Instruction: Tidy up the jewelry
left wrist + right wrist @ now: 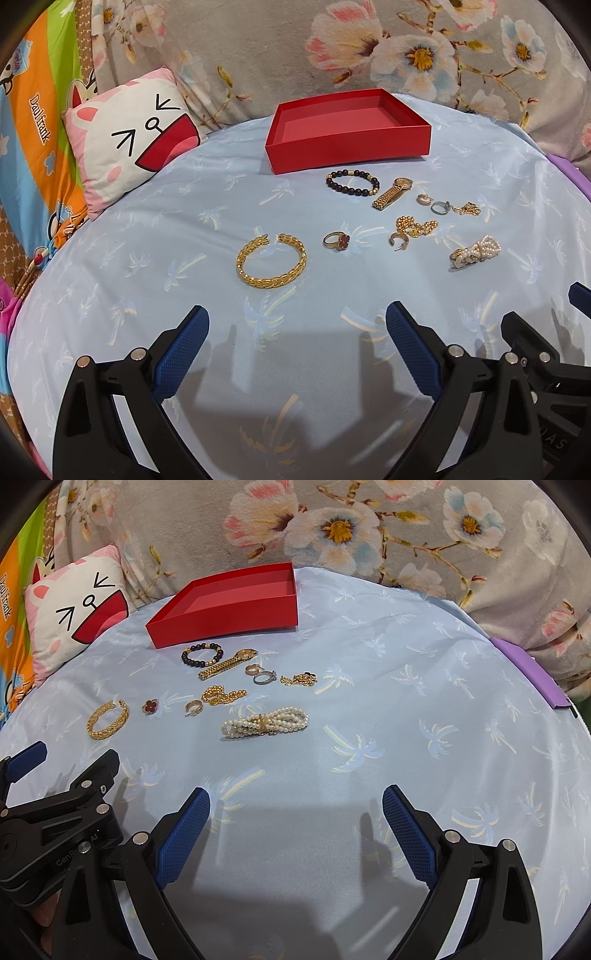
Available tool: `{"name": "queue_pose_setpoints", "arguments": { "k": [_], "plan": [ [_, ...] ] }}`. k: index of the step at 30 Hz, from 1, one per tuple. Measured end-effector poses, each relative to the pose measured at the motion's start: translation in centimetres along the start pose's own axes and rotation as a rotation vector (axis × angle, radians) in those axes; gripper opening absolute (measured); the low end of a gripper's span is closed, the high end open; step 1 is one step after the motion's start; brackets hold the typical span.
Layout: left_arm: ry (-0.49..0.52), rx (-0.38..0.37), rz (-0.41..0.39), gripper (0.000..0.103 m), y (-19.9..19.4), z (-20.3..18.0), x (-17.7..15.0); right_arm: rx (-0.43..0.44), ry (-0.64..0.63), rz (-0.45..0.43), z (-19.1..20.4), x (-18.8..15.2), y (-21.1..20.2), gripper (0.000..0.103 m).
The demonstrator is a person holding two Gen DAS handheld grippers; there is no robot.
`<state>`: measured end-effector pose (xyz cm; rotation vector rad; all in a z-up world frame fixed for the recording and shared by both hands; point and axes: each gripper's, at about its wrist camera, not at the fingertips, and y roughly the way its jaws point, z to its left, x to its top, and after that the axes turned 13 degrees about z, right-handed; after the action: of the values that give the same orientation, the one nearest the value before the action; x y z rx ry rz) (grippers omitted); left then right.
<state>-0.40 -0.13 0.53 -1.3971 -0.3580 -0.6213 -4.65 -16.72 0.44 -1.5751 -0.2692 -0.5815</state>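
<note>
Pale blue palm-print bed sheet (147,229), floral blanket (258,44) behind; red box (347,147) empty, both my fingers spread, holding nothing.

Your right gripper (580,295) is cut off by the left-wrist view's right edge, so its opening cannot be judged. The cartoon pillow (70,616) is clipped at the right-wrist view's left edge. The small ring cluster (430,203) is too small to identify.
</note>
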Motion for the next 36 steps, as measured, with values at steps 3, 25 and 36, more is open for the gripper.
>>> {"name": "queue_pose_setpoints", "arguments": {
  "k": [3, 25, 36],
  "plan": [
    [0.0, -0.002, 0.001, 0.094, -0.01, 0.02, 0.07, -0.001, 0.0, 0.001, 0.0, 0.01, 0.01, 0.093],
    [0.0, 0.01, -0.005, 0.094, -0.02, -0.06, -0.13, -0.001, 0.0, 0.001, -0.06, 0.0, 0.03, 0.093],
    [0.004, -0.003, 0.009, 0.094, 0.37, -0.03, -0.03, -0.001, 0.001, 0.0, -0.11, 0.02, 0.07, 0.093]
  ]
}}
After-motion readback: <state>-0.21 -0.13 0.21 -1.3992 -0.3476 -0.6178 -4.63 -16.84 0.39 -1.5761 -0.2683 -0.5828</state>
